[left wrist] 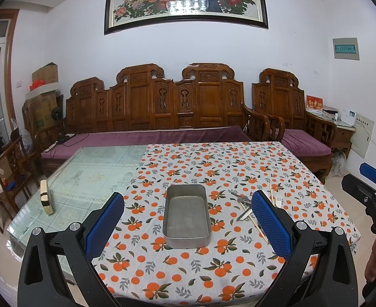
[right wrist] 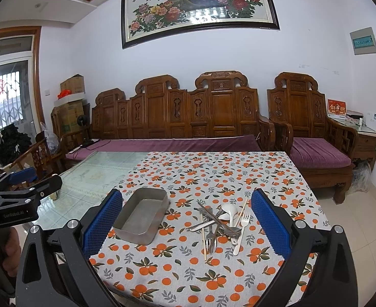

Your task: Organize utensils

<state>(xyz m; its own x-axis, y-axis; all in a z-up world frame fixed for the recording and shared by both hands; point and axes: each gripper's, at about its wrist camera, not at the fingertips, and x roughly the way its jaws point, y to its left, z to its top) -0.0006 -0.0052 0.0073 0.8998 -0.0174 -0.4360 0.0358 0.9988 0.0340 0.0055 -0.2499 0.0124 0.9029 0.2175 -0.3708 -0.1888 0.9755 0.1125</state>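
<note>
Left gripper (left wrist: 188, 225) and right gripper (right wrist: 186, 226) both gape, holding nothing. Metal tray (right wrist: 142, 216) sits at 10 o'clock of the tangled utensils (right wrist: 220, 223), partly hidden in the left view.

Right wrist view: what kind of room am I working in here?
Most likely a home living or dining room: a carved wooden sofa with purple cushions runs along the wall, a framed peacock painting hangs above it, and the table wears an orange-print cloth.

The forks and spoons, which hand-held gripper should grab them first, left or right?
Probably the right hand-held gripper. The pile of utensils lies between its open fingers, while the left hand-held gripper faces the empty metal tray.
</note>
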